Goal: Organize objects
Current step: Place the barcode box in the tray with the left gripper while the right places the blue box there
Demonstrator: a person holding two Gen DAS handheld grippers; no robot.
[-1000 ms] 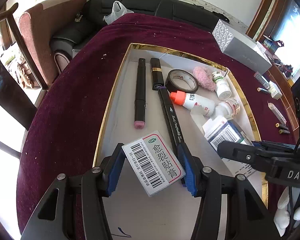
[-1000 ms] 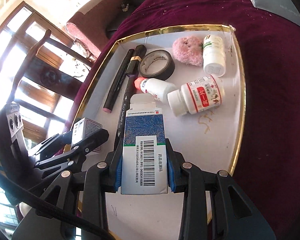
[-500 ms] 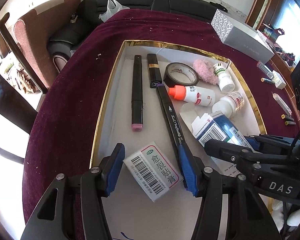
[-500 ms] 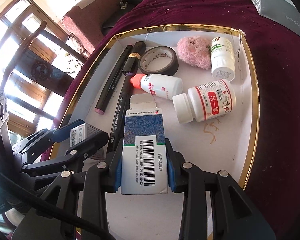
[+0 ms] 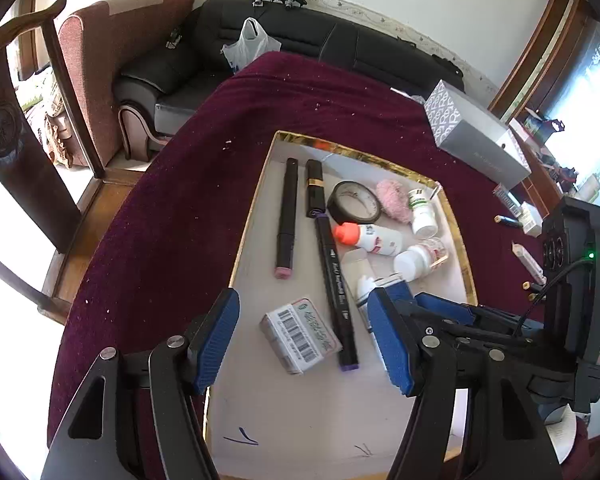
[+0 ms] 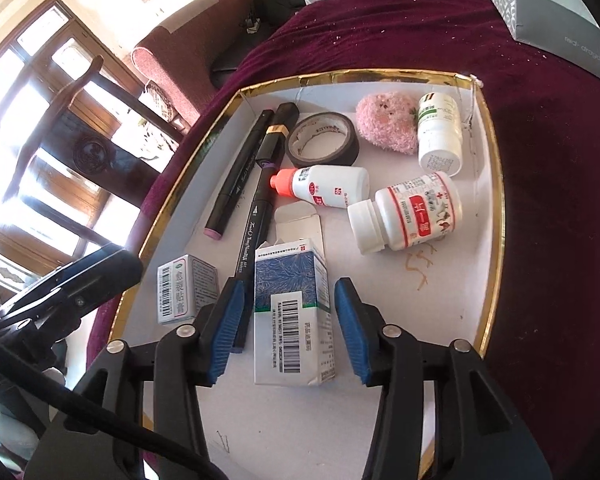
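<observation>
My left wrist camera looks down from the near end along the gold-rimmed tray, fairly high. My right one sits lower and closer. Both share the tray's contents.

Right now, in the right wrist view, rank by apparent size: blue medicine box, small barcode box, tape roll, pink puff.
1. blue medicine box, nearest the camera, so partly inflated
2. tape roll
3. small barcode box and pink puff: too alike to rank

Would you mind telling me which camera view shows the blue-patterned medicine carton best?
The right wrist view: the blue-patterned medicine carton lies whole between the open right gripper, barcode and open flap visible. In the left wrist view only a sliver shows behind a blue pad.
</observation>
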